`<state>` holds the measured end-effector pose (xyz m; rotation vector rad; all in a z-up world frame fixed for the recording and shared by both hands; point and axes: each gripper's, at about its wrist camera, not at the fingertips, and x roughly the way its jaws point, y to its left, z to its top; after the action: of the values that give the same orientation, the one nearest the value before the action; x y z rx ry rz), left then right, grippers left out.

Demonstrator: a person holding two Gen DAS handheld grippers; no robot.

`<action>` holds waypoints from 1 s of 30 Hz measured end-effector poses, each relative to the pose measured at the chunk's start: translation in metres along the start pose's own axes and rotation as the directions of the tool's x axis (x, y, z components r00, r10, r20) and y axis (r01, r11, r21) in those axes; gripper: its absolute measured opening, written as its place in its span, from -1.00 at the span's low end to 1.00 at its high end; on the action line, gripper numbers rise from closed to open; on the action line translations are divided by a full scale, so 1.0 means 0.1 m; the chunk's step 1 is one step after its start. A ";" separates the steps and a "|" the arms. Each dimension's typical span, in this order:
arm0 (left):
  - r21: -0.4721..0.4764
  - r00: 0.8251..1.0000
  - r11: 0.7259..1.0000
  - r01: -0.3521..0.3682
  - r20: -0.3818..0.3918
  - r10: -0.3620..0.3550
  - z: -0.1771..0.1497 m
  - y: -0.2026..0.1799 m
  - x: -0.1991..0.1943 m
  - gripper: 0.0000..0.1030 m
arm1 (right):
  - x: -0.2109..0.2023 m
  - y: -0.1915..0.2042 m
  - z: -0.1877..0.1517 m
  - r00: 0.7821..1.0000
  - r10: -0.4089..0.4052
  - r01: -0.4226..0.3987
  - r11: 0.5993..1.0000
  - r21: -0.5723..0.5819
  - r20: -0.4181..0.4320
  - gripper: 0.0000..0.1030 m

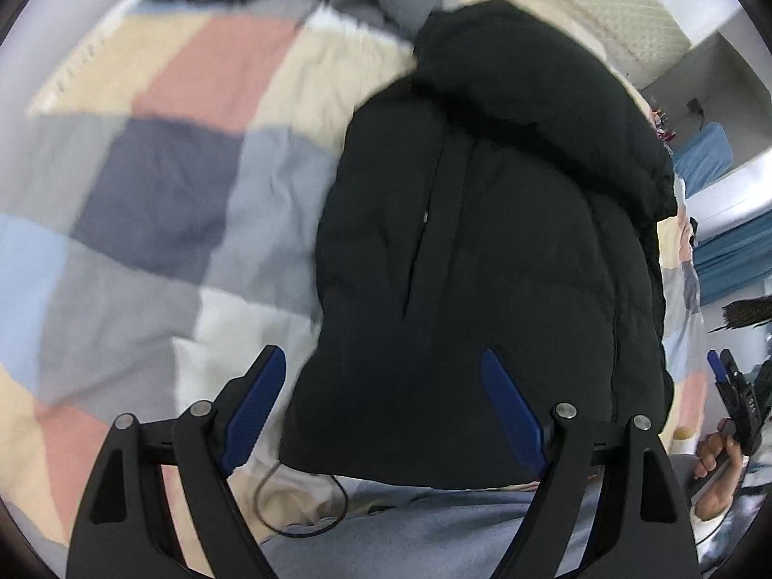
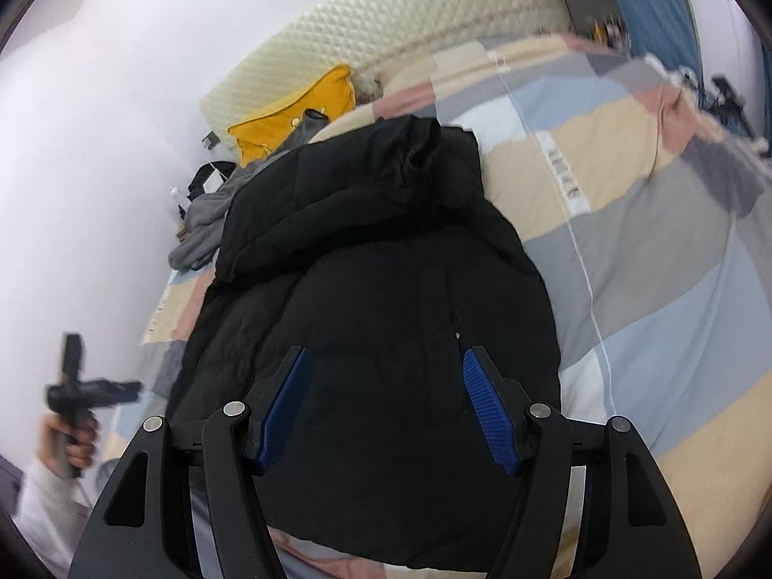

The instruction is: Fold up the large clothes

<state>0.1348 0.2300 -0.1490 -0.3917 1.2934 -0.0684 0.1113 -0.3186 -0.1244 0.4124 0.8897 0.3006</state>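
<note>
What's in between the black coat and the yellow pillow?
A crumpled grey garment lies between the black coat and the yellow pillow, on the patchwork quilt. The right wrist view shows it.

Looked like a home bedroom: bed (image 2: 651,251) spread with a pastel patchwork quilt (image 1: 159,183), cream quilted headboard (image 2: 386,24) against a white wall, yellow pillow (image 2: 294,116), and grey clothing (image 2: 202,227) heaped near the edge.

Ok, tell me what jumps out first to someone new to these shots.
The black puffer jacket dominates, lying on the patchwork quilt in the middle of both views. Both grippers, left and right, hover open over its near hem. A yellow pillow glows beyond it by the headboard.
</note>
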 end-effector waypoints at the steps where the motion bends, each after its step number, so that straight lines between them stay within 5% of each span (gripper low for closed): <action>1: -0.022 1.000 1.000 0.017 -0.022 -0.017 -0.01 0.05 0.07 0.63 | 0.02 -0.02 0.02 1.000 -0.002 0.002 1.000 -0.001 -0.026 0.25; 8: -0.118 0.991 0.991 0.068 -0.108 -0.081 -0.02 0.20 0.25 0.63 | 0.16 -0.18 0.01 0.966 0.007 -0.015 1.000 -0.026 -0.259 0.30; 14: -0.186 0.973 0.981 0.057 -0.208 -0.096 -0.02 0.32 0.45 0.63 | 0.40 -0.57 -0.06 0.907 0.118 -0.057 0.986 0.159 -0.404 0.42; 19: -0.205 0.965 0.978 -0.043 -0.263 -0.013 -0.02 0.37 0.56 0.63 | 0.48 -0.76 -0.13 0.885 0.160 -0.047 0.965 0.258 -0.438 0.51; 30: -0.249 0.942 0.968 -0.042 -0.332 -0.044 -0.08 0.47 0.74 0.63 | 0.62 -1.21 -0.23 0.847 0.072 0.157 0.913 0.377 -0.527 0.55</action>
<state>0.1400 0.2518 -0.2343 -0.6197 1.6471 0.0321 0.1396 -0.3936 -0.2362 0.7154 1.5236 0.1833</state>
